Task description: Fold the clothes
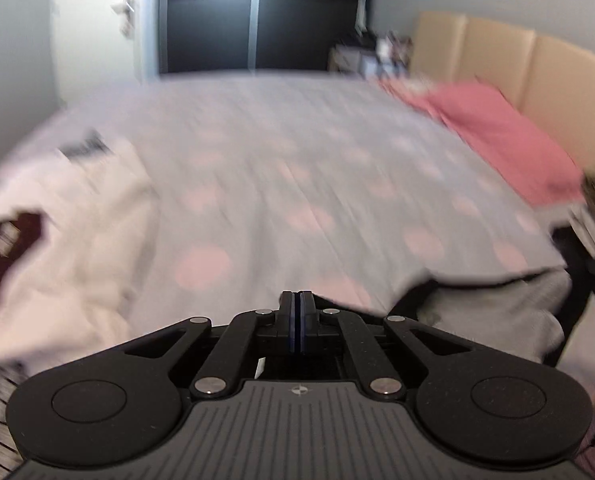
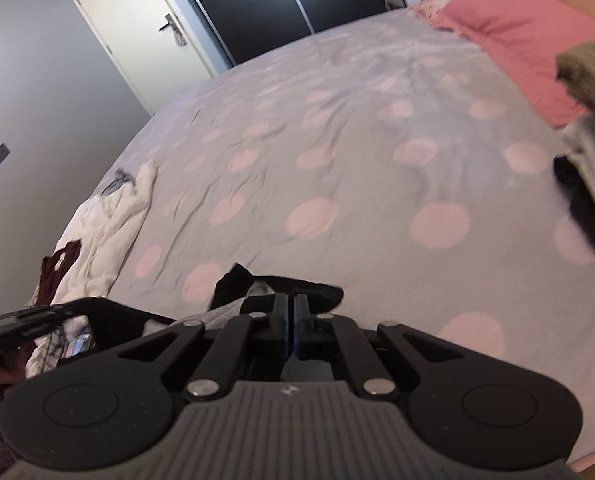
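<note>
A grey garment with black trim (image 2: 253,292) lies bunched at the near edge of the bed. In the right wrist view my right gripper (image 2: 291,300) is shut, with that fabric at its fingertips. The left wrist view is blurred. There my left gripper (image 1: 296,300) is shut, and a dark edge of the garment runs from its tips to grey cloth (image 1: 493,312) hanging at the lower right. I cannot see any fabric between the left pads themselves. My left gripper also shows as a dark blur (image 2: 25,318) at the left edge of the right wrist view.
The bed cover (image 2: 357,120) is grey with pink dots. A white clothes pile (image 2: 113,216) and a dark red garment (image 2: 57,264) lie at its left edge. A pink pillow (image 2: 517,28) and a stack of clothes (image 2: 593,92) are on the right. A door (image 2: 137,20) stands behind.
</note>
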A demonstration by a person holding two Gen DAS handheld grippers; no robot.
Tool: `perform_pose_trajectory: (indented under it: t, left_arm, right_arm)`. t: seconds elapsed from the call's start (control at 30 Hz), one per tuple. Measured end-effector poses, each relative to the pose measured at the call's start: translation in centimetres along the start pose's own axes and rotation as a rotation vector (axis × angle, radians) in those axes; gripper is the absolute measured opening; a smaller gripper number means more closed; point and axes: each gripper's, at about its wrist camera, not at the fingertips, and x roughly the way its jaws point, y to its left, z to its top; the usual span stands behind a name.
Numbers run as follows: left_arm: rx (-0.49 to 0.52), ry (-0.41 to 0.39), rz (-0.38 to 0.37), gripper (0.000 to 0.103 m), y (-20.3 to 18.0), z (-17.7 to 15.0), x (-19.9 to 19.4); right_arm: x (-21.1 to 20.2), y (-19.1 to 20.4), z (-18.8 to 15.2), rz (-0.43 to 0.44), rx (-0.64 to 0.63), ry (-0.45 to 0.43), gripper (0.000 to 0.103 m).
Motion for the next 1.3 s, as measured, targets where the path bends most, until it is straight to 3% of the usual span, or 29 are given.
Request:
perform_pose_trajectory:
  t: [0.13, 0.2, 0.33, 0.57, 0.7, 0.8, 0.93, 1.03, 1.2, 1.3]
  left_arm:
    - [-0.012, -0.095, 0.069, 0.000, 2.0, 2.9, -3.0]
    - [0.013, -0.063, 0.098, 0.000, 2.8, 3.8, -3.7]
    - [0.078, 0.114, 0.182, 0.000, 4.6, 2.6, -1.8]
    - [0.211, 0.452, 0.271, 0.000, 6.5, -3.0, 3.8]
    - [0.289, 0.560, 0.215, 0.001, 5.4, -4.5, 5.1]
    - [0.315, 0.517, 0.178, 0.003, 4.5, -3.9, 4.1]
    - [0.318, 0.437, 0.057, 0.028, 2.8, -1.9, 3.3]
    - [0.364, 0.400, -0.043, 0.040, 0.7, -0.8, 3.6]
    - [0.425, 0.358, -0.199, 0.041, -2.0, -0.3, 7.2]
    - [0.407, 0.384, -0.320, 0.041, -2.6, -0.8, 9.9]
  right_arm:
    - [-1.5, -1.0, 2.0, -0.035, -0.010, -0.054, 0.003]
    - [-1.8, -1.1, 2.9, -0.055, -0.043, -0.060, 0.003]
    - [0.2, -1.8, 3.0, -0.107, -0.104, 0.071, 0.003]
    - [5.8, -3.7, -0.7, -0.176, -0.170, 0.343, 0.003]
    - [7.0, -4.1, -2.6, -0.162, -0.196, 0.434, 0.003]
    - [7.2, -4.2, -3.3, -0.149, -0.203, 0.450, 0.004]
    - [6.9, -4.5, -3.6, -0.133, -0.183, 0.446, 0.004]
    - [7.2, -4.7, -3.8, -0.129, -0.177, 0.458, 0.004]
    - [7.4, -4.9, -4.1, -0.120, -0.164, 0.466, 0.004]
    - [7.3, -5.1, -4.3, -0.112, -0.151, 0.458, 0.005]
